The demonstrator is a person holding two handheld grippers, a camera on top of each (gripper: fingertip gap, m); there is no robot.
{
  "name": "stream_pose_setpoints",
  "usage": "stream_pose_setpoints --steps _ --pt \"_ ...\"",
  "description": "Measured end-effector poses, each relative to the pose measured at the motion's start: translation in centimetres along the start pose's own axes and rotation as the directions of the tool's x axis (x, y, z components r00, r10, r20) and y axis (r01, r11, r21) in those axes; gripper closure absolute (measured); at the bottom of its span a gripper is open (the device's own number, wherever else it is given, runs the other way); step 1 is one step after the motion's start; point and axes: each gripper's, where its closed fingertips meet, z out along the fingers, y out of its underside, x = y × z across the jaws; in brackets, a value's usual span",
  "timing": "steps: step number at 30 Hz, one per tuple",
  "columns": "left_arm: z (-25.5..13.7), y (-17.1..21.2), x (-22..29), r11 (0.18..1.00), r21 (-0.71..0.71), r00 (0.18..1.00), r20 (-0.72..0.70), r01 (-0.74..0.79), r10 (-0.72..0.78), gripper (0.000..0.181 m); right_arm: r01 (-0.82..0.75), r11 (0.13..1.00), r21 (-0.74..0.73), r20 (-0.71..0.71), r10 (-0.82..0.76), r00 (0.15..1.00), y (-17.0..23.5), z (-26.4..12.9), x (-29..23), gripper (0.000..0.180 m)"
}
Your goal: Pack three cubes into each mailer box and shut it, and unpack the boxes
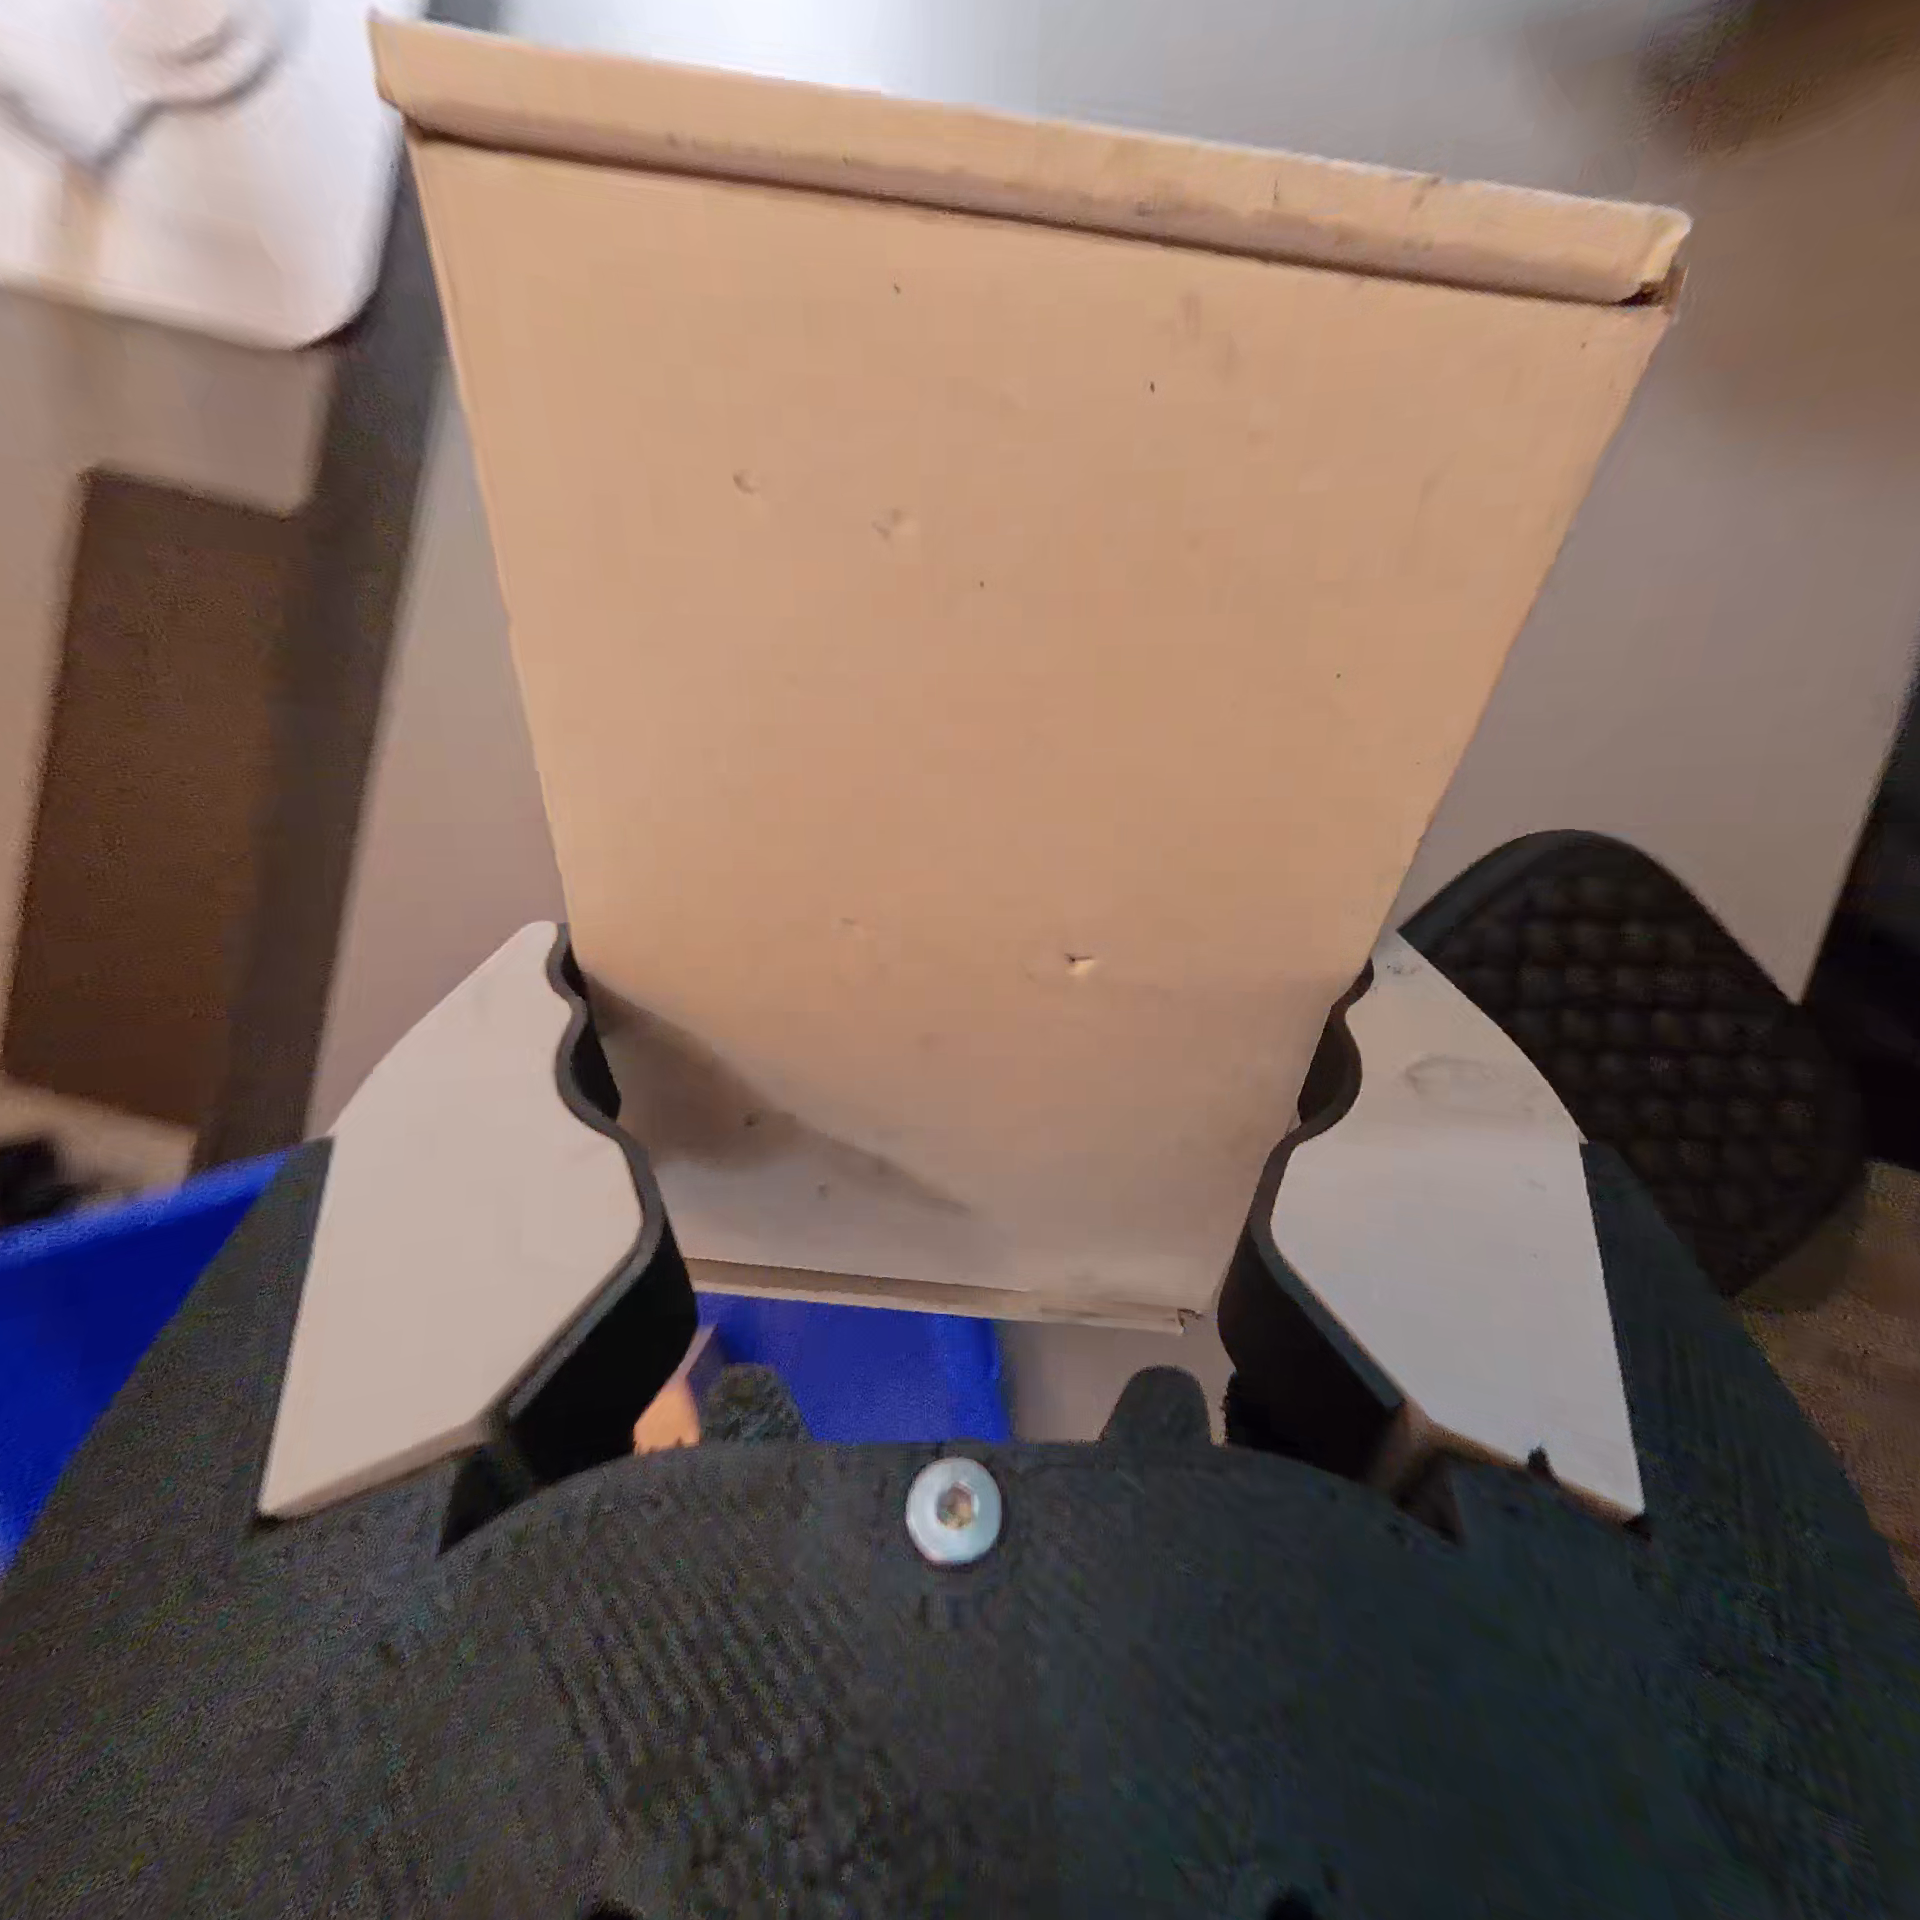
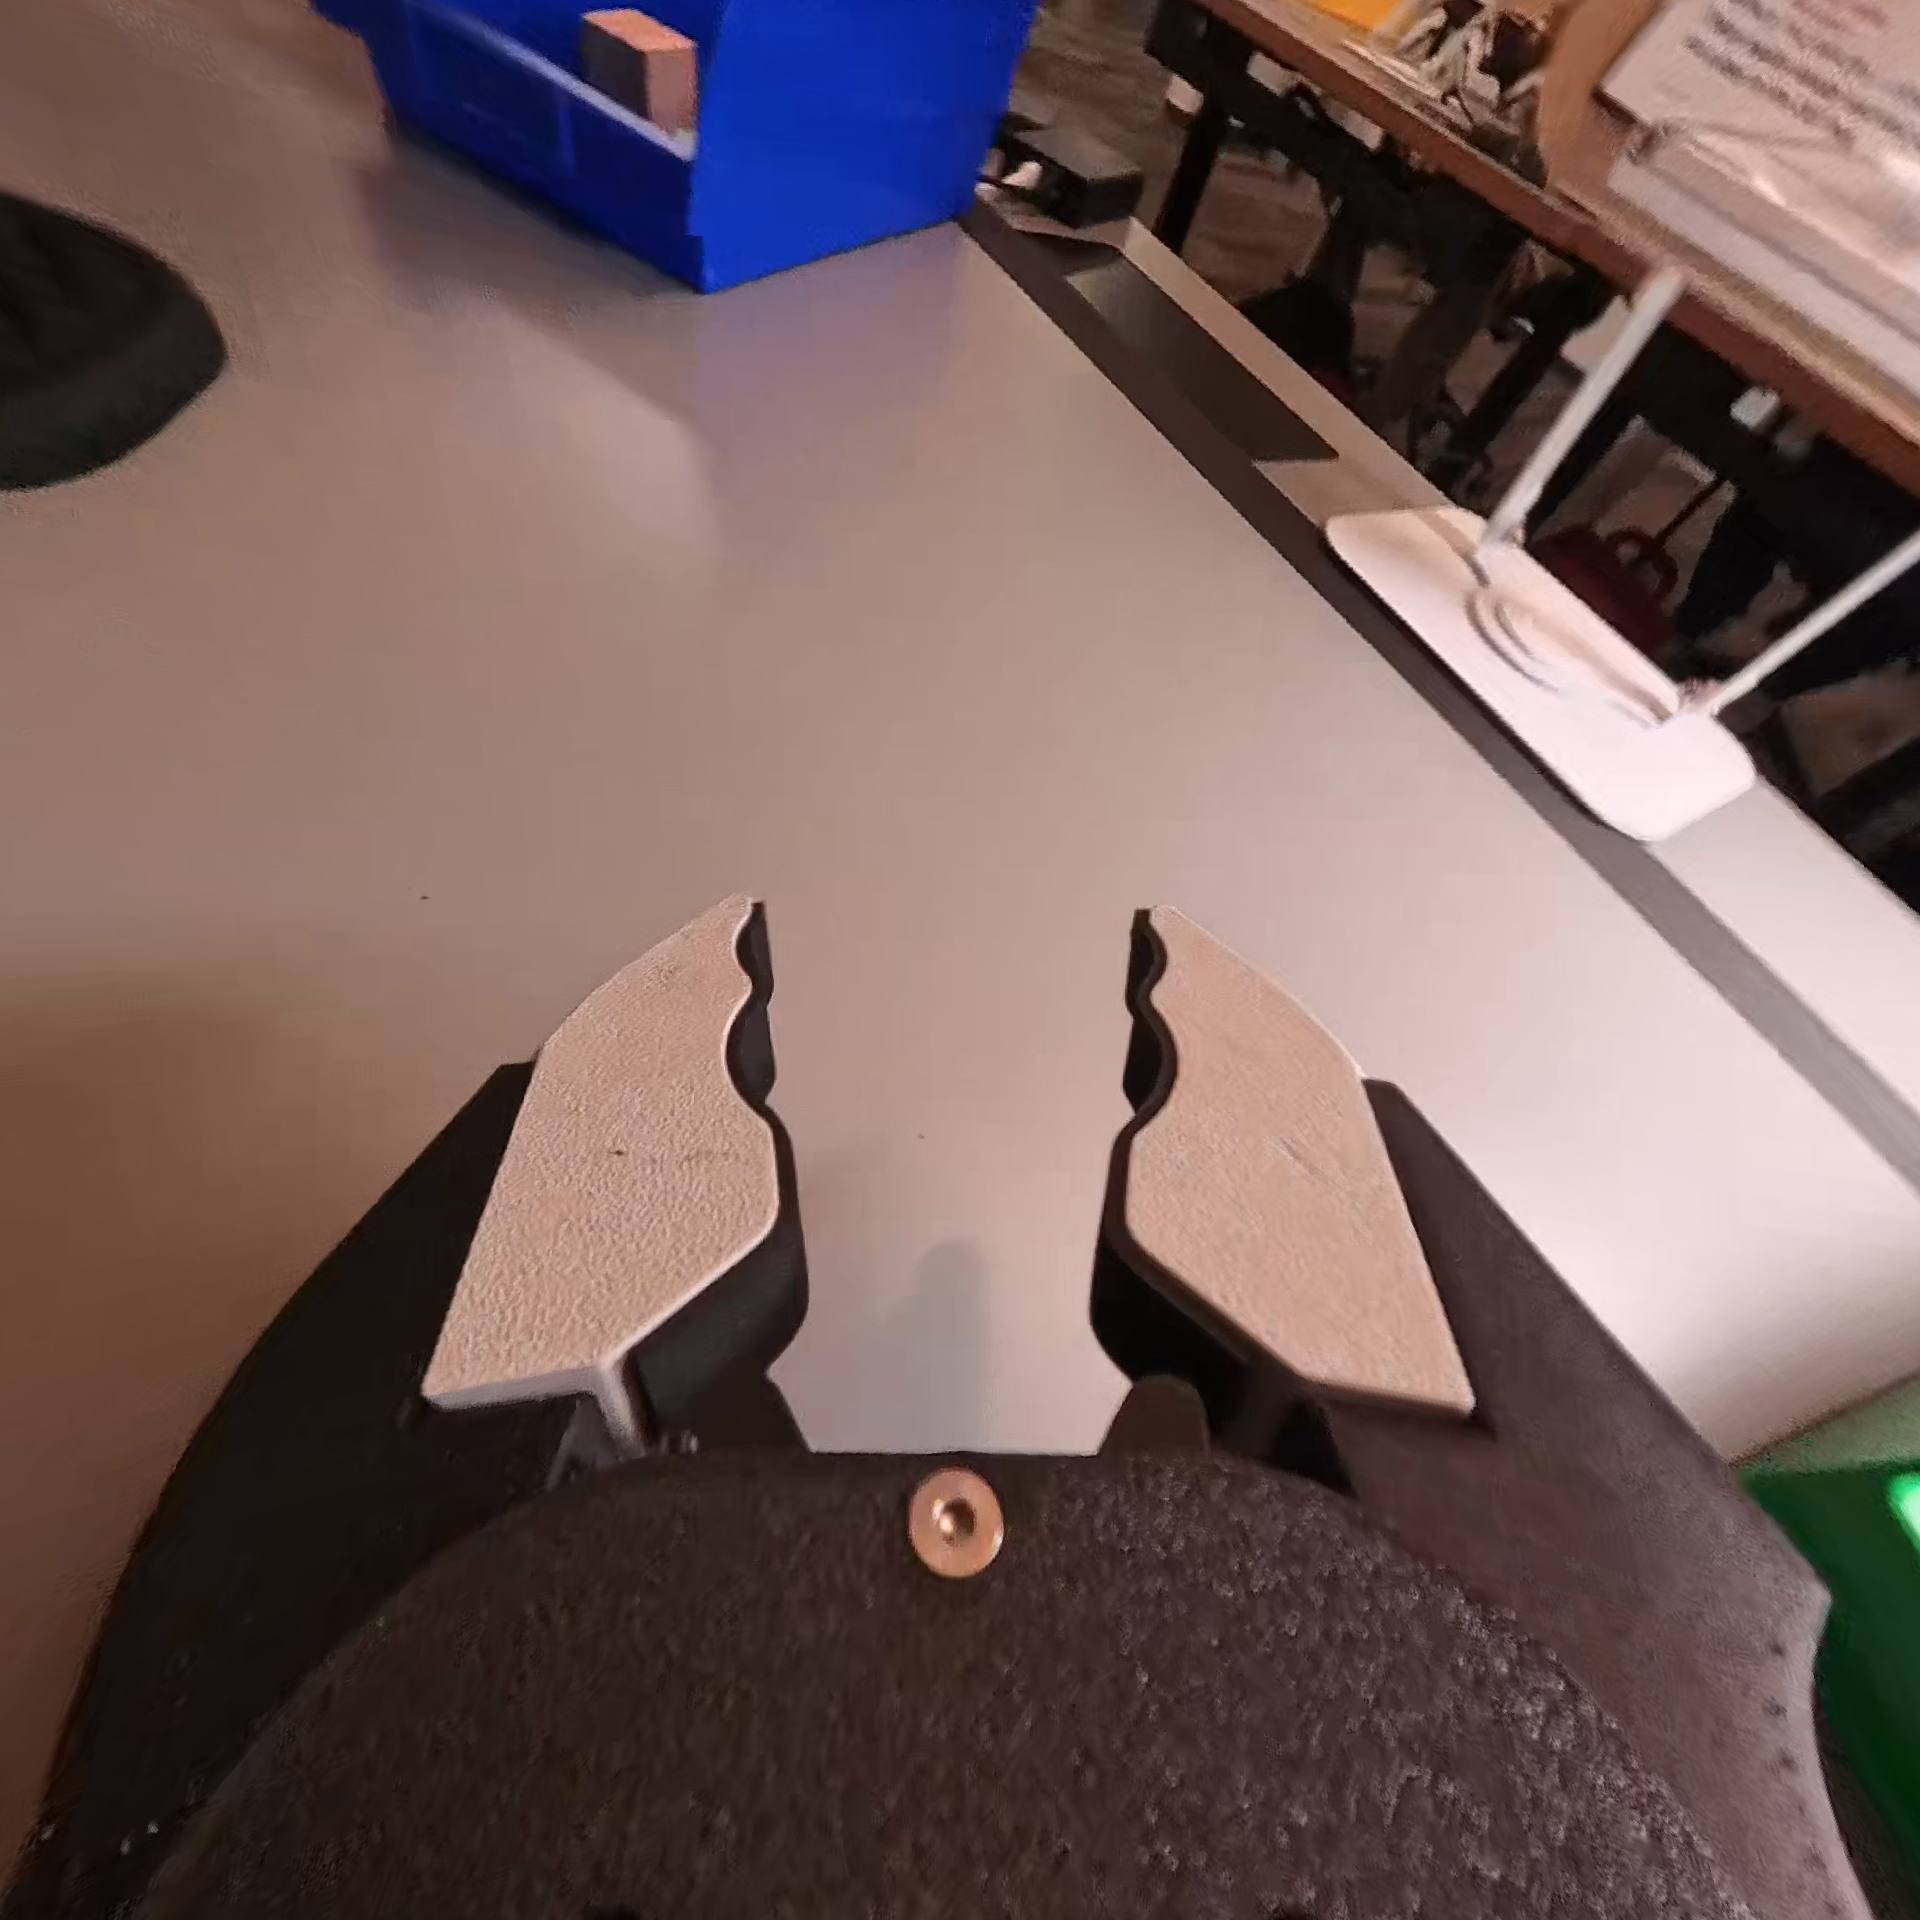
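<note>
right gripper (image 2: 951, 925) parted, grey table (image 2: 623, 675), blue bin (image 2: 831, 156)

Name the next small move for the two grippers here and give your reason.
Probably lower the closed mailer box onto the grey table. The left gripper grips it by its sides, held above the blue bin, while the right gripper is open and empty, free to steady it.

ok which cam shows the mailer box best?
Left wrist view: the mailer box fills the frame, clamped between the left gripper fingers. Right wrist view shows none of it, only table and blue bin.
</note>
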Motion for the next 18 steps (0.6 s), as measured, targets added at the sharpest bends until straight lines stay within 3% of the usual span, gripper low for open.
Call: stream_pose_setpoints --steps 4,10,15,18 --pt "7.4 -3.3 6.4 0.990 -0.050 0.985 -0.116 -0.133 0.127 0.051 0.280 0.960 -0.015 0.016 -0.280 0.960 -0.9 0.9 -3.2 0.096" --pt "17.2 -6.8 12.9 0.968 -0.144 0.947 -0.280 -0.204 0.158 0.050 0.574 0.817 -0.062 -0.048 -0.577 0.816 -0.4 1.8 -5.5 0.087" --pt "20.1 -9.3 15.2 0.950 -0.199 0.916 -0.370 -0.242 0.156 0.051 0.743 0.664 -0.082 -0.132 -0.746 0.652 -0.9 1.9 -5.5 0.081" --pt "20.3 -11.0 16.1 0.956 -0.188 0.901 -0.414 -0.225 0.131 0.052 0.784 0.618 -0.062 -0.147 -0.783 0.605 -1.8 2.3 -6.2 0.086"
